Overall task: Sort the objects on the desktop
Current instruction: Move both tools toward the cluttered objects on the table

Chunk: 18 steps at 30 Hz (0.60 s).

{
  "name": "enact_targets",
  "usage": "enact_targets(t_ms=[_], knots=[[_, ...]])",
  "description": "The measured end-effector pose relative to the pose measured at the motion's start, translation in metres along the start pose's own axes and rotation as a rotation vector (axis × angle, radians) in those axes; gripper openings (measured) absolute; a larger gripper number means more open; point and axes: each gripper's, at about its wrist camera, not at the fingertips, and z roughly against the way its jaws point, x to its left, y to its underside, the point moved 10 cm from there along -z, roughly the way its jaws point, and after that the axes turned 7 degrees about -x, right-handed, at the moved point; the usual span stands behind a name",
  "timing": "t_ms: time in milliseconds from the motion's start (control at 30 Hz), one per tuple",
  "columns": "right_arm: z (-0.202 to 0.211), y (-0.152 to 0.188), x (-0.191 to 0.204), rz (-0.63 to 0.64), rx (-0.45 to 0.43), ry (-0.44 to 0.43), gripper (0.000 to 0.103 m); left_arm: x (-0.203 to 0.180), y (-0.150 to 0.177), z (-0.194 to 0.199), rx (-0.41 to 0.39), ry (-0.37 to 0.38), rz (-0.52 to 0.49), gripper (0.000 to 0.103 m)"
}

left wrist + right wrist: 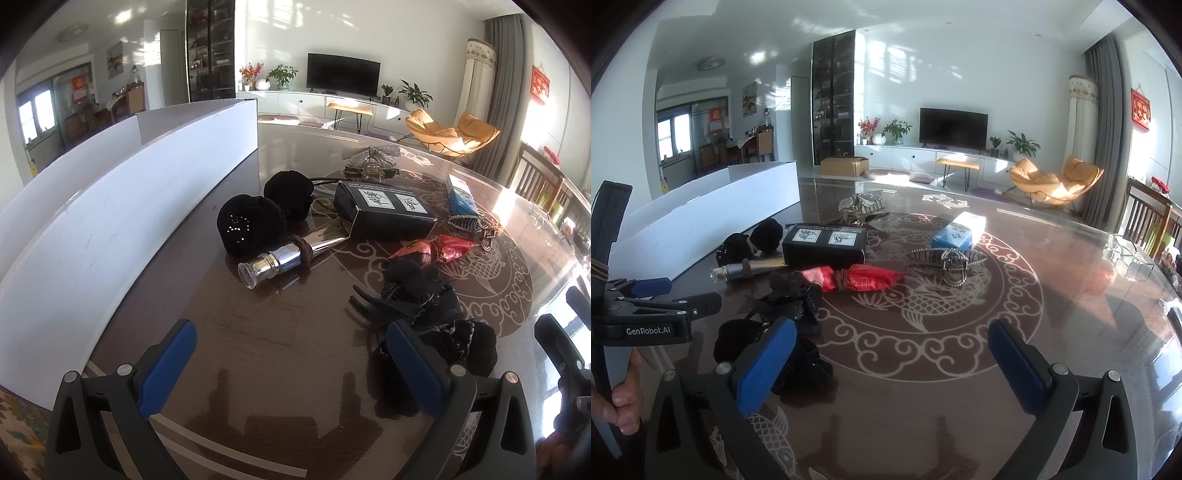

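Observation:
Loose objects lie on the dark patterned table [288,354]: a silver tube [291,256], two black velvet pouches [251,225], a black box [384,210], a red wrapped packet [432,251], black hair accessories [424,306], a metal hair claw [945,260], a blue-white box [956,232] and a silver bow clip [860,205]. My left gripper [291,365] is open and empty, just above the table in front of the tube. My right gripper [894,362] is open and empty, with the black hair accessories [790,306] by its left finger.
A long white open box [110,206] stands along the table's left side, also in the right wrist view [713,210]. The left gripper's body [646,317] shows at the left of the right wrist view. Wooden chairs [1148,225] stand at the table's right edge.

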Motion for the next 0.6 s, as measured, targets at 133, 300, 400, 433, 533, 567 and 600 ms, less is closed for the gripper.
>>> enact_targets(t_ms=[133, 300, 400, 433, 533, 567, 600], knots=[[-0.003, 0.002, 0.006, 0.004, 0.017, -0.042, 0.103, 0.003, 0.001, -0.002, 0.013, 0.000, 0.005, 0.103], [-0.016, 0.013, 0.023, 0.007, 0.106, -0.198, 0.103, 0.005, 0.008, -0.007, 0.062, 0.019, 0.025, 0.103], [-0.028, 0.027, 0.038, 0.019, 0.200, -0.295, 0.103, 0.009, 0.008, -0.004, 0.062, 0.033, 0.053, 0.103], [-0.029, 0.033, 0.044, 0.036, 0.230, -0.320, 0.103, 0.011, 0.007, -0.002, 0.059, 0.034, 0.063, 0.103], [-0.029, 0.043, 0.063, 0.113, 0.268, -0.355, 0.103, 0.017, 0.007, 0.000, 0.055, 0.037, 0.092, 0.103], [-0.031, 0.047, 0.068, 0.139, 0.285, -0.360, 0.103, 0.018, 0.006, 0.000, 0.055, 0.040, 0.102, 0.103], [-0.033, 0.052, 0.073, 0.171, 0.311, -0.359, 0.103, 0.020, 0.006, -0.001, 0.056, 0.040, 0.110, 0.103]])
